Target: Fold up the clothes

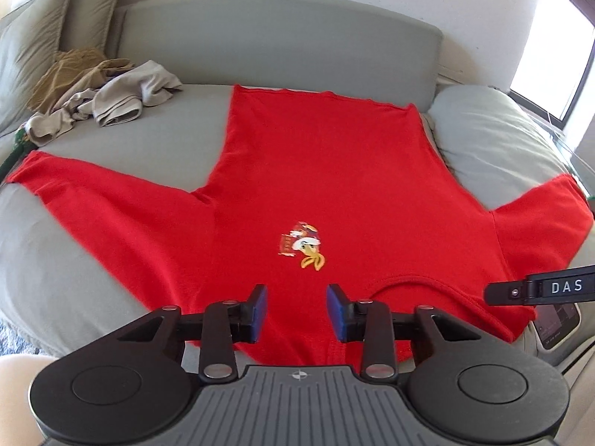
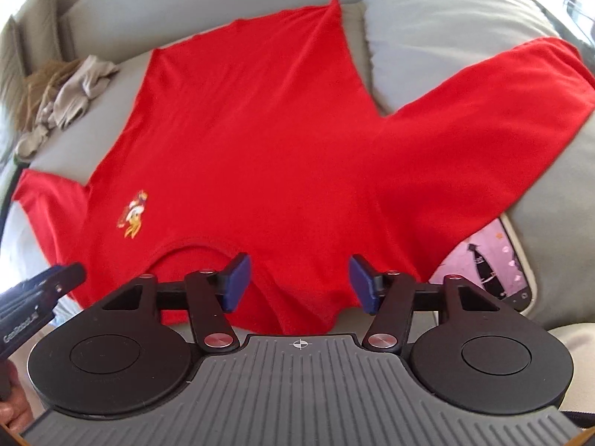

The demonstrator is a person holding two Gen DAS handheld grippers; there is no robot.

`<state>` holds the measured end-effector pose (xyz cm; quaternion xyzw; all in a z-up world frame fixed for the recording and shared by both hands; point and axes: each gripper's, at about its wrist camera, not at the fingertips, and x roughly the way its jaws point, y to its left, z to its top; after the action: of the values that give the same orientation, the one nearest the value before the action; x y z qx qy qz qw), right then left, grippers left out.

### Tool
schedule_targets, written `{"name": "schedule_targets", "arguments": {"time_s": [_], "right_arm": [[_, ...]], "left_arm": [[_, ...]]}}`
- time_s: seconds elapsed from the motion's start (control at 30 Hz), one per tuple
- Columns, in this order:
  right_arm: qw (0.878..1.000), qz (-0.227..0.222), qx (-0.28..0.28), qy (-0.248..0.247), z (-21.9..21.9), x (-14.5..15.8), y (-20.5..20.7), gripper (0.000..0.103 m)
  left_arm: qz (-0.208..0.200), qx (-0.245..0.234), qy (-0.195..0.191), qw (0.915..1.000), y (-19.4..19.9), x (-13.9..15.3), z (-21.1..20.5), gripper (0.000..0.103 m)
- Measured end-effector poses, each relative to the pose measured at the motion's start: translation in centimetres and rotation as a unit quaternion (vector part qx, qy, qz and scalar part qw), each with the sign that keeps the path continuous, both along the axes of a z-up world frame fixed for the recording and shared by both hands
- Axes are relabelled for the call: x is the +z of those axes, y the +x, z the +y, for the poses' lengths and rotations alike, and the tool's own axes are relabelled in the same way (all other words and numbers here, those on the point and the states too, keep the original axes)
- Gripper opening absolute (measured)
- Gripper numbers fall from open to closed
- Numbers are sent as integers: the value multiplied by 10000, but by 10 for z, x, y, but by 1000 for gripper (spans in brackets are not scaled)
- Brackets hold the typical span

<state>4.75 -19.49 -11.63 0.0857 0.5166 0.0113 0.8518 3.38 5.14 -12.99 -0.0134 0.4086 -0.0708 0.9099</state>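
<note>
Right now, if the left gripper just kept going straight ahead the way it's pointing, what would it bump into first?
Most likely the red T-shirt spread flat on the grey sofa. The left gripper is open and tilted down over the chest area near the duck print; exact height above the fabric is unclear.

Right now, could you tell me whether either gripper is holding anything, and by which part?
Nothing is held. The left gripper and right gripper are both open above the red T-shirt, near its collar.
</note>
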Motion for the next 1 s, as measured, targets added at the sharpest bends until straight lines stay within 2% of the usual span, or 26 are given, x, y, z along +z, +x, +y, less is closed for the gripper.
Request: {"name": "schedule_targets", "arguments": {"time_s": [0.07,0.13,0.27,0.4,0.5,0.57,0.63,0.67,0.8,0.9,1.0], "right_arm": [[9996,172,38,-206,5,-12,4,59],[9986,434,12,-315,4,-26,6,61],[9985,385,147,-354,2,-30,-3,67],[9978,389,272,-454,3,-31,-16,67],[9941,970,450,-176,1,-40,-29,68],[9889,1371,570,20,0,-46,-38,65],[9904,1222,634,92,-3,-38,-51,65],[9913,1130,664,124,-5,-33,-57,67],[9987,149,288,403,-21,0,-56,67],[9986,-306,87,430,-24,15,-38,56],[9992,-268,28,294,-17,9,-14,56]], "left_arm": [[336,-2,173,9993,6,-18,-5,34],[338,-36,225,9992,2,-25,-4,35],[404,-112,263,9988,-5,-24,-2,35],[538,-146,269,9981,-11,-23,-1,34],[899,-327,312,9949,-22,-22,-1,34],[1182,-447,224,9917,-32,-19,4,37],[1183,-485,29,9918,-42,-12,12,39],[1034,-455,-56,9936,-45,-6,15,39],[285,-284,-270,9988,-41,20,18,44],[-7,-219,-255,9994,-23,28,9,44],[103,-257,-8,9996,-4,14,-7,44]]}}
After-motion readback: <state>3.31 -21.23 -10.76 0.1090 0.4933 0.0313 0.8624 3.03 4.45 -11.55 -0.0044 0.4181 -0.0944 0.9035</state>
